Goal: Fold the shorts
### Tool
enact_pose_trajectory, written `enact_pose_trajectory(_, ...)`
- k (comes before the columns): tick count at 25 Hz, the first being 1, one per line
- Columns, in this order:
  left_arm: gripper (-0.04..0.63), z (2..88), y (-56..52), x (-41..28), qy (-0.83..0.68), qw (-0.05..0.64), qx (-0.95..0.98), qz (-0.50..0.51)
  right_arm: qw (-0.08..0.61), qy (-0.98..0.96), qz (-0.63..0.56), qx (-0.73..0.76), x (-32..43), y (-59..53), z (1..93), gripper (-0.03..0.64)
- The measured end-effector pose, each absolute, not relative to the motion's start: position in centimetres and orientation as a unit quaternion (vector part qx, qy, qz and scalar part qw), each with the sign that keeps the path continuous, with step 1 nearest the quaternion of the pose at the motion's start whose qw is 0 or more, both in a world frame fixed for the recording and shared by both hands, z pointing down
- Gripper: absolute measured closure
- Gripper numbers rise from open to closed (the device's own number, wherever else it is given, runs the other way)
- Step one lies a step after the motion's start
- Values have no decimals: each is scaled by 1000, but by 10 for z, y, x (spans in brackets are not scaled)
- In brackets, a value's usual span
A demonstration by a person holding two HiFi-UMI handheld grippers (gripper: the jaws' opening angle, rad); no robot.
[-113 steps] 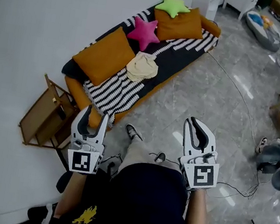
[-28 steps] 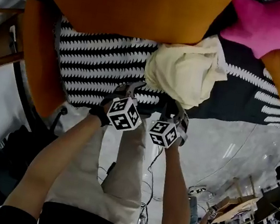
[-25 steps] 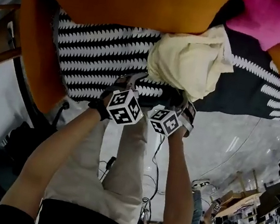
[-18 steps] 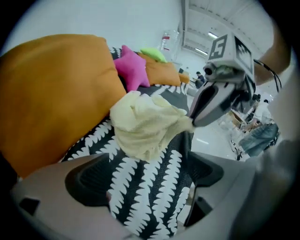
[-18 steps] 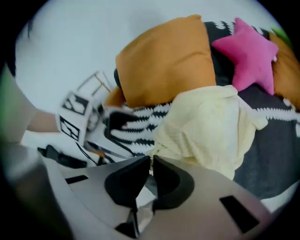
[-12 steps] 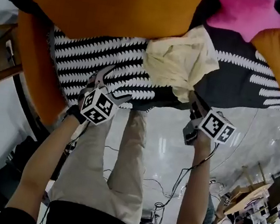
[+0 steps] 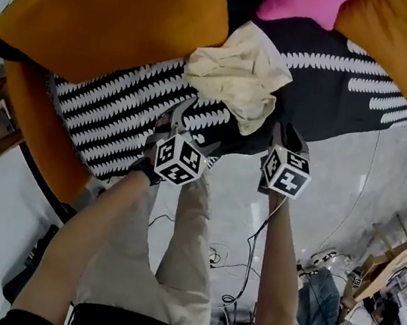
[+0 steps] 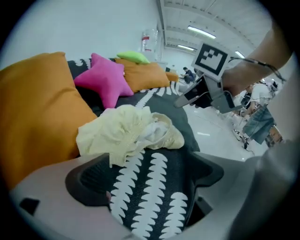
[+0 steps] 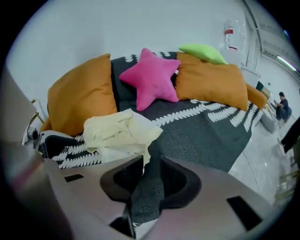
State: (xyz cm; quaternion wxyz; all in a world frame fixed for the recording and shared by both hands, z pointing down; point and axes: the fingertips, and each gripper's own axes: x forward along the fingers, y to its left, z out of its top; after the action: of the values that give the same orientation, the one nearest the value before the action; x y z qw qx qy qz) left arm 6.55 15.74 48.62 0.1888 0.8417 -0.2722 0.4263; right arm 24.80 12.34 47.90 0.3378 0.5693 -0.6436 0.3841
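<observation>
Cream shorts [image 7: 236, 75] lie crumpled on the sofa's blanket [image 7: 119, 118], at upper centre of the head view. Just below them, the left gripper [image 7: 180, 114] hovers with jaws wide apart over the blanket. The right gripper [image 7: 284, 135], whose jaws have just been opening slightly, pinches a dark blanket fold.

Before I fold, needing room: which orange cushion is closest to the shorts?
The orange cushion at the head view's left, right beside the shorts; the second orange cushion lies past the pink star.
</observation>
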Motion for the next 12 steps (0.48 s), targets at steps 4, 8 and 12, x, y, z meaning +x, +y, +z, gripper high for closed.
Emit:
enact_pose_trajectory(4,71,464,140,27,-355,202,790,457,347,-664,374,546,219,102,448,466)
enact_pose_trajectory(8,72,450,99,38,-400,172,782,446,359,-649,390,545,255,108,455,509)
enact_pose_trajectory(12,72,486,56,30,-422,171,787,417,381,-632,402,542,279,144,511,549)
